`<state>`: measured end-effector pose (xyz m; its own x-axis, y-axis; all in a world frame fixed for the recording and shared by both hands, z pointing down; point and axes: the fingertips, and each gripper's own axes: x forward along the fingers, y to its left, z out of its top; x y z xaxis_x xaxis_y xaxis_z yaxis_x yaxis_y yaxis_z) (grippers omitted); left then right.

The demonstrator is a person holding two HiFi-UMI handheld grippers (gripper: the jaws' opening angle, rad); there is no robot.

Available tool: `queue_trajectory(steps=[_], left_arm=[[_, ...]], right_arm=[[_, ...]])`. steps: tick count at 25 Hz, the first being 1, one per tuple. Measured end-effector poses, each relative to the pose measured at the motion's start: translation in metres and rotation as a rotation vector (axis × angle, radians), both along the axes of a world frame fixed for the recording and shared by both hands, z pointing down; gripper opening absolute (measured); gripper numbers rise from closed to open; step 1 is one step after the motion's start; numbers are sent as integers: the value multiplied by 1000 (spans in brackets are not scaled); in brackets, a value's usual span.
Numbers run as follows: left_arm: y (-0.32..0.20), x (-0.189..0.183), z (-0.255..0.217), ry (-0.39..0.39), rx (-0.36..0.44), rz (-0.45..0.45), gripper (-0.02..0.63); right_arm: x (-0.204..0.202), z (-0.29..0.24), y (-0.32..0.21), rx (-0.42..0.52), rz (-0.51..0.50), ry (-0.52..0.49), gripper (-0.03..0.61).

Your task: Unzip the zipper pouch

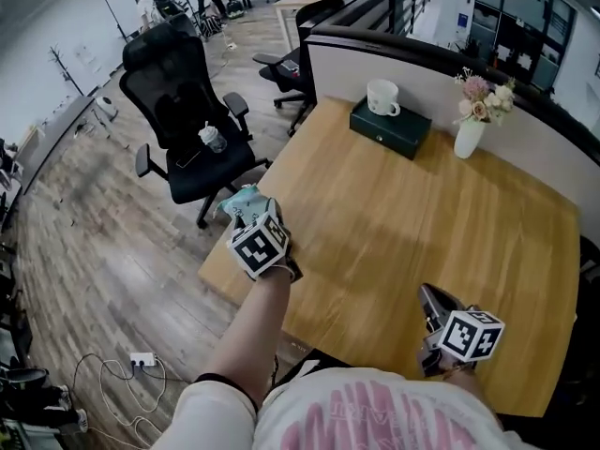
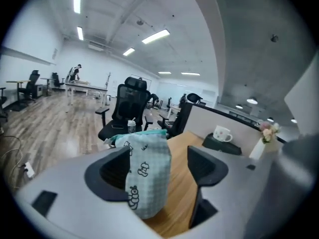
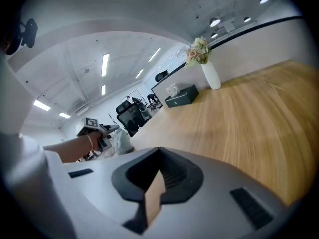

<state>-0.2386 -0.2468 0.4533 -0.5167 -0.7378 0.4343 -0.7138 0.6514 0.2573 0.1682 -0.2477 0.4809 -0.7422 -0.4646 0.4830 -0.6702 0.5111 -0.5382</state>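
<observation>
A pale green checked zipper pouch point(image 2: 147, 176) with small cartoon prints hangs between the jaws of my left gripper point(image 2: 157, 166). It leans on the left jaw, with a clear gap to the right jaw, so the gripper is open. In the head view the pouch point(image 1: 242, 200) peeks out beyond the left gripper point(image 1: 248, 212), over the wooden table's point(image 1: 375, 232) left edge. My right gripper point(image 1: 433, 300) hovers low near the table's front edge, and its jaws point(image 3: 158, 176) are shut with nothing in them. From the right gripper view the pouch point(image 3: 119, 141) shows far off at the left.
A black office chair point(image 1: 187, 111) with a plastic cup point(image 1: 214, 139) on its seat stands just left of the table. At the back are a dark green box point(image 1: 391, 127) carrying a white mug point(image 1: 382, 97), a white vase of flowers point(image 1: 469, 137) and a grey partition point(image 1: 525, 129).
</observation>
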Motion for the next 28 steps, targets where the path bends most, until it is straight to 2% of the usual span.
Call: queue_trajectory(steps=[4, 5, 7, 13, 15, 19, 23, 28], left_arm=[[-13, -11, -12, -95, -44, -122, 351], [-17, -13, -12, -108, -57, -141, 334], [-22, -19, -8, -104, -96, -171, 299], [-30, -33, 10, -103, -183, -230, 298], [-30, -36, 16, -101, -195, -243, 269], [-25, -40, 14, -117, -168, -261, 144], [-22, -41, 9, -114, -133, -249, 62], [-16, -41, 5, -113, -102, -189, 33]], right_arm=[[8, 7, -12, -24, -27, 11, -2], [12, 8, -18, -29, -20, 7, -2], [18, 8, -29, -41, -7, -2, -2], [17, 12, -57, -57, -10, -21, -2], [15, 17, -60, -68, -13, -23, -2], [13, 26, -63, -87, -15, -16, -2], [10, 27, -60, -89, -26, -14, -2], [5, 18, -53, -72, -37, -22, -2]])
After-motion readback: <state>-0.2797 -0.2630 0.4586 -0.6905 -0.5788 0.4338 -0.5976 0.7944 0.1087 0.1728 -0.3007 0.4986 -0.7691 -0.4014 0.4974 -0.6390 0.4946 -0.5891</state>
